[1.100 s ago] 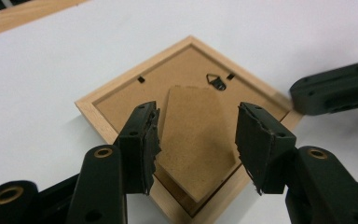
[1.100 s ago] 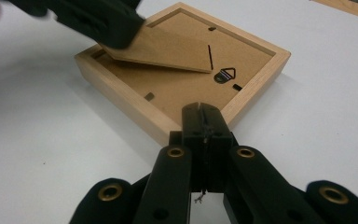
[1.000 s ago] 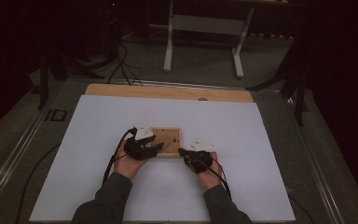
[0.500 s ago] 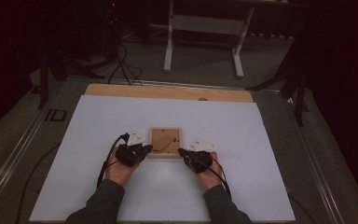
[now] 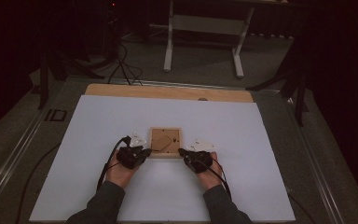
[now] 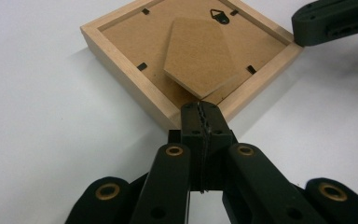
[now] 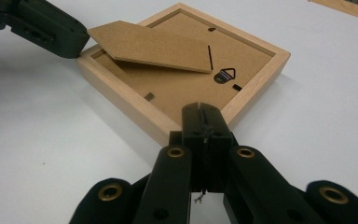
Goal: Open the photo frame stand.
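A small square wooden picture frame [image 5: 165, 141] lies face down on the white sheet, its brown backing up. Its cardboard stand [image 6: 200, 56] is hinged up off the backing, and a metal hanger [image 7: 223, 75] sits near one edge. My left gripper [image 5: 145, 150] is shut at the frame's near left corner, and in the left gripper view its closed tips [image 6: 199, 106] sit right at that corner, below the stand's point. My right gripper [image 5: 182, 151] is shut at the near right corner, its tips [image 7: 200, 108] against the rim. Nothing is between either pair of jaws.
The white sheet [image 5: 98, 140] covers most of the table, with a wooden strip [image 5: 168, 92] along its far edge. A white metal stand [image 5: 203, 23] and cables [image 5: 121, 60] are on the floor beyond. Both forearms come in from the bottom edge.
My left gripper has drawn back from over the frame, toward the person and to the left, and now rests at the frame's corner. The right gripper has stayed put.
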